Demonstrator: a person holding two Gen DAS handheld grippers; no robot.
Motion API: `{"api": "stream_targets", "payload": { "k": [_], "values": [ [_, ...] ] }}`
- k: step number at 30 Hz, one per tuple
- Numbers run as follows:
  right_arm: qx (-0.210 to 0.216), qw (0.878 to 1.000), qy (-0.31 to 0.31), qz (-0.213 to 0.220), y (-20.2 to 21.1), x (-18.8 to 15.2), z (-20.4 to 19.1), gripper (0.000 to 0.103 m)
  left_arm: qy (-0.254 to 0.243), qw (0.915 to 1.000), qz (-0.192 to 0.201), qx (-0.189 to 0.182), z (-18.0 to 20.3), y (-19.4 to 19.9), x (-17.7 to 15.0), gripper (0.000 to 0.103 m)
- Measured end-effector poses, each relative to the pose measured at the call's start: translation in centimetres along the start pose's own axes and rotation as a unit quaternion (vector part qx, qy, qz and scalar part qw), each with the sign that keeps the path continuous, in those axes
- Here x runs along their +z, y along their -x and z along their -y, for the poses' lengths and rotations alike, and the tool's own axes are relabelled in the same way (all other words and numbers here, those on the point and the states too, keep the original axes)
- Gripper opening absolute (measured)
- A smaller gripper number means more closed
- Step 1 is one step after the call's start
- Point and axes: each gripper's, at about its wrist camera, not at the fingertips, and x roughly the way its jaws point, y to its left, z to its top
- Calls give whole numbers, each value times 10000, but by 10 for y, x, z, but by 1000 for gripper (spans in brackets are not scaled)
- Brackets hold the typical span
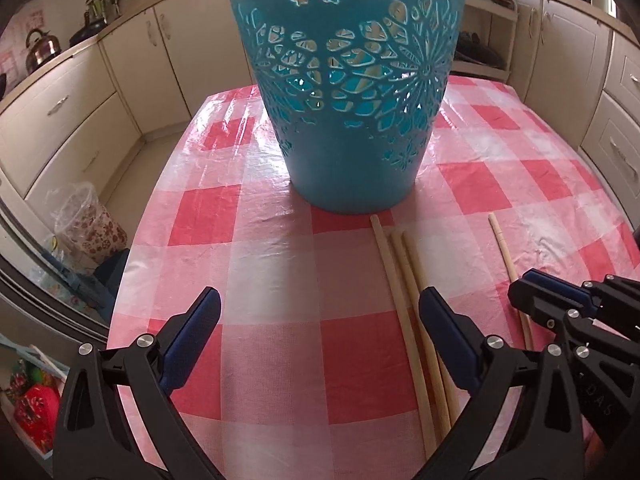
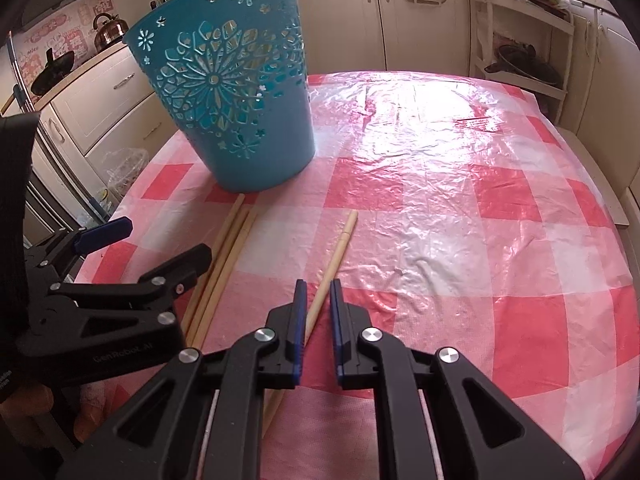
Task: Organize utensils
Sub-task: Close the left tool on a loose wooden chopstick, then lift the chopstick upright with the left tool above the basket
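Note:
A tall teal cut-out basket [image 1: 352,92] stands upright on the pink checked tablecloth; it also shows in the right wrist view [image 2: 236,92]. Three wooden chopsticks [image 1: 404,280] lie together in front of it, also seen from the right wrist [image 2: 224,256]. A single chopstick [image 2: 336,256] lies apart to their right, also in the left wrist view [image 1: 502,244]. My left gripper [image 1: 320,300] is open and empty, its right finger beside the bundle. My right gripper [image 2: 318,286] straddles the single chopstick with its jaws narrowly apart, not touching it.
The table [image 2: 460,208] is covered with glossy plastic over the checked cloth. Cream kitchen cabinets [image 1: 80,100] surround it. A kettle [image 1: 42,48] sits on the left counter. A plastic-wrapped bin [image 1: 88,224] stands on the floor at left. A shelf rack [image 2: 524,48] stands at the back right.

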Motion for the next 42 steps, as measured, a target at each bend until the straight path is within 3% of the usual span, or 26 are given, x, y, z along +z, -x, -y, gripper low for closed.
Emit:
{"api": "stream_targets", "payload": {
  "k": [7,11,13,16,18,20,25,29,34,35,38,42],
  "values": [
    [161,9998,-135,-19,0,1,5,11,112,9997,-109,179,-2,-5,-1,94],
    [197,9997,-128,9,0,0,4,15,-62,9995,-78,304,6,-7,0,83],
    [187,9998,-108,21,1,-1,3,16,-58,9997,-35,229,9,-6,1,72],
    [190,9998,-79,11,2,-1,3,16,105,9999,8,-57,9,-3,-1,42],
    [226,9997,33,-52,2,-2,-1,14,165,9997,28,-159,12,0,-5,16],
    [357,9991,173,-146,2,-4,-7,9,232,9994,23,-244,13,4,-10,7],
    [284,9995,157,22,9,-2,-7,9,431,9980,-107,-453,3,9,-16,7],
    [311,9995,-68,-33,2,-1,0,13,607,9972,-240,-357,-7,1,-4,38],
    [225,9997,-35,20,-6,6,-3,15,439,9984,-264,-224,-7,-14,8,39],
    [218,9998,10,9,-7,7,-5,15,375,9988,-236,-223,-7,-16,11,37],
    [227,9992,317,-50,-8,6,-15,8,211,9991,-178,-322,-4,-17,13,6],
    [256,9990,368,-25,-2,9,-16,7,137,9987,-217,-437,-5,-14,11,6]
  ]
}}
